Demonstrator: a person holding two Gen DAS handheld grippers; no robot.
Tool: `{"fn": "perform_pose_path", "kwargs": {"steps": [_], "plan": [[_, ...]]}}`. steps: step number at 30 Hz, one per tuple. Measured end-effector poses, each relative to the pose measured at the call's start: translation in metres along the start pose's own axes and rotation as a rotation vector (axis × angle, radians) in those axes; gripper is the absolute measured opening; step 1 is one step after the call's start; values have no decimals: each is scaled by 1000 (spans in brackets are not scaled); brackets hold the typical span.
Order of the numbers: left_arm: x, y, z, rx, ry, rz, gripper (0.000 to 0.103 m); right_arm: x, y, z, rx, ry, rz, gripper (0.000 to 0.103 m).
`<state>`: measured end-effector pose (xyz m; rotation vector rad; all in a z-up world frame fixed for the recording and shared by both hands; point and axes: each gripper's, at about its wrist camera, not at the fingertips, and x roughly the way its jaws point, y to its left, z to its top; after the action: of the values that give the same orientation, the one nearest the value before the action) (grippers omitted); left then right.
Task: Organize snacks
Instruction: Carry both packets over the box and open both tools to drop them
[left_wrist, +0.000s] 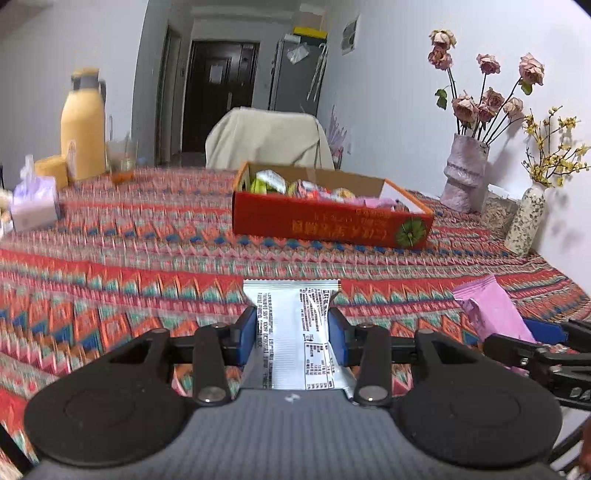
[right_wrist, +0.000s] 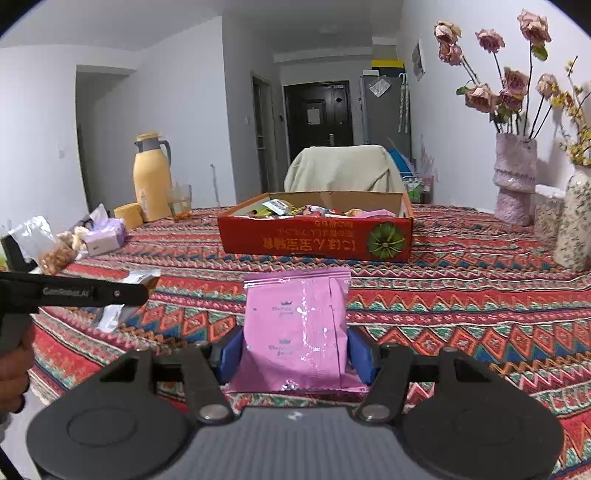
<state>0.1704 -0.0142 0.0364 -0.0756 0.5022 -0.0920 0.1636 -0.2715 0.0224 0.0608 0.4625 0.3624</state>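
My left gripper (left_wrist: 291, 325) pinches 1 flat white foil packet (left_wrist: 295, 332), crimped at its top edge and covered in fine black print, between 2 blue pads (left_wrist: 337, 332); the packet stands upright above the cloth. My right gripper (right_wrist: 293, 354) clamps 1 glossy pink sachet (right_wrist: 295, 325), pillow-shaped with a serrated top seal, between its own 2 blue pads (right_wrist: 229, 354). From the left wrist view that pink sachet pokes in at 3 o'clock.

At 12 o'clock beyond both packets sits 1 shallow red cardboard box (right_wrist: 314, 236), rectangular, printed with gold characters and a green round emblem, heaped with mixed crinkly wrappers. It rests on a woven tablecloth (right_wrist: 461, 295) of red, teal and orange zigzags.

At 10 o'clock stand 1 smooth yellow thermos jug (right_wrist: 151, 177), 1 clear glass (right_wrist: 180, 203) and 1 lilac tissue pack (right_wrist: 105, 236). At 2 o'clock are 2 vases: 1 knobbly mauve vase (right_wrist: 515, 177) with dried pink roses, 1 speckled cream vase (right_wrist: 574, 225).
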Motion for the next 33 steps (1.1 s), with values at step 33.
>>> {"fn": "perform_pose_path", "kwargs": {"steps": [33], "plan": [[302, 7, 160, 88, 240, 21, 44, 305, -98, 154, -4, 253, -60, 59]]}}
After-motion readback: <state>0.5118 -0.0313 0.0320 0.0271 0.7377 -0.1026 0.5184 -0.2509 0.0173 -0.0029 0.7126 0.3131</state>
